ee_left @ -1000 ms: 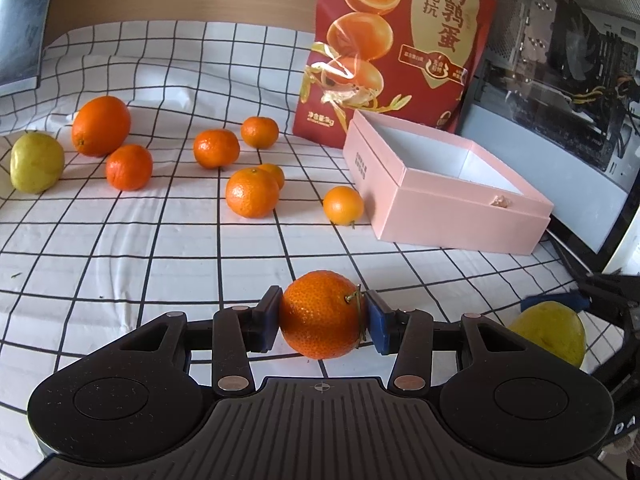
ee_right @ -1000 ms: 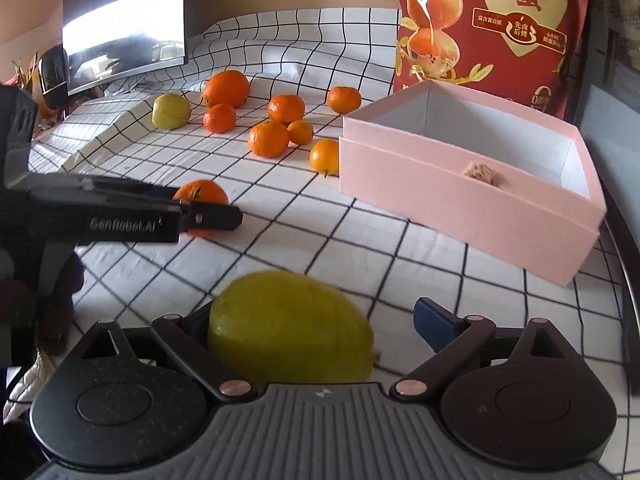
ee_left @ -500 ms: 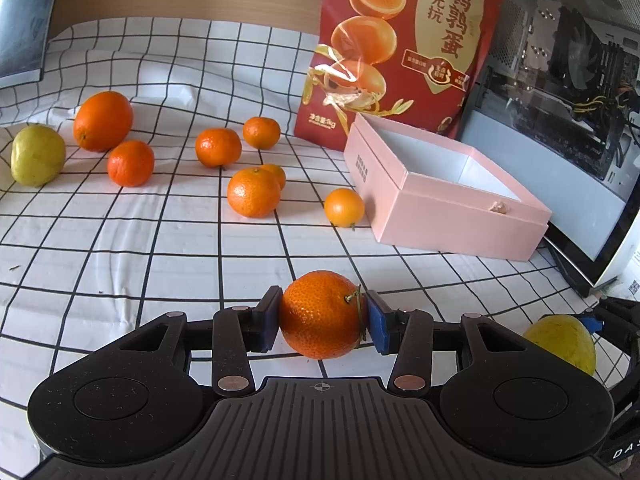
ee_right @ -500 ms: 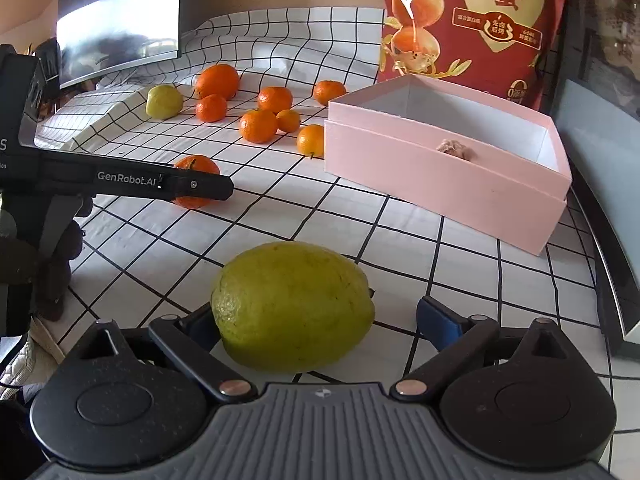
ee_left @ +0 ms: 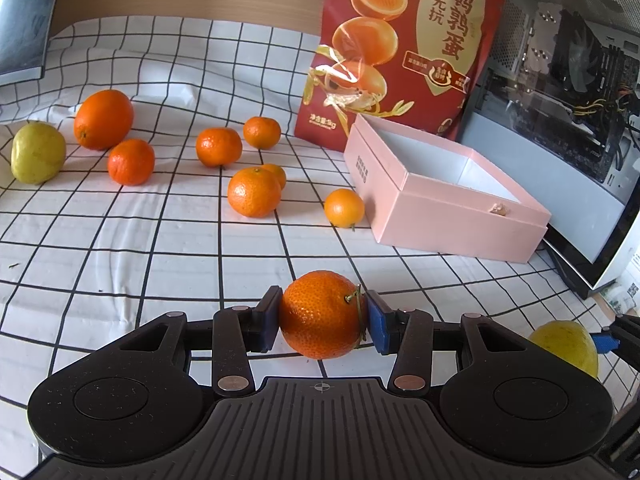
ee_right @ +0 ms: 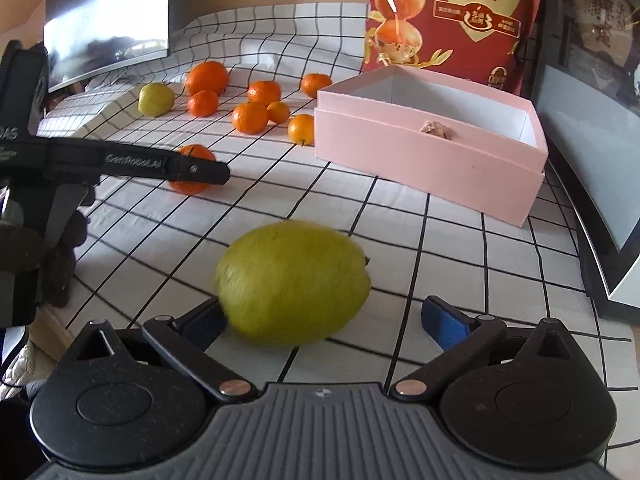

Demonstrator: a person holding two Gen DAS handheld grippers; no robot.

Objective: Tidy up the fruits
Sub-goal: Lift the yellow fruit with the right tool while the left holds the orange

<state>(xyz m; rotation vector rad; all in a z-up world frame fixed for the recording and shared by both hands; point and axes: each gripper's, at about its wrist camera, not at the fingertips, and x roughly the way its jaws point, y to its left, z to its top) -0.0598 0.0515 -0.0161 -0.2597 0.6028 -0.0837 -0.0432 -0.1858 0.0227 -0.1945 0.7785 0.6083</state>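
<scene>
The left gripper (ee_left: 322,316) is closed on a mandarin (ee_left: 321,314), both blue pads pressed against its sides, stem toward the right pad. Over the last second this grip is unchanged and the fruit sits at the same place between the pads; the view of the checked cloth (ee_left: 120,240) and the pink box (ee_left: 452,204) has shifted only slightly, so the left hand has barely moved.

The right gripper (ee_right: 324,320) stands wide open. The yellow-green lemon-like fruit (ee_right: 292,282) lies between its fingers, against the left finger and clearly apart from the right pad (ee_right: 446,322). Compared with a second ago the fruit appears farther out along the fingers and more fully visible, and its edges are blurred, indicating relative motion. Whether the fruit rests on the cloth or is propped on the finger cannot be told.

The box is open, apparently empty except for a small brown scrap on its front rim (ee_right: 434,128). Seven more oranges and a second yellow-green fruit (ee_left: 37,152) lie scattered on the cloth beyond.

Assessment: one fruit is secured and ready for carrying to the box; the right-hand fruit is not yet secured, and closure is required before lifting. Sorting is at an early stage.
</scene>
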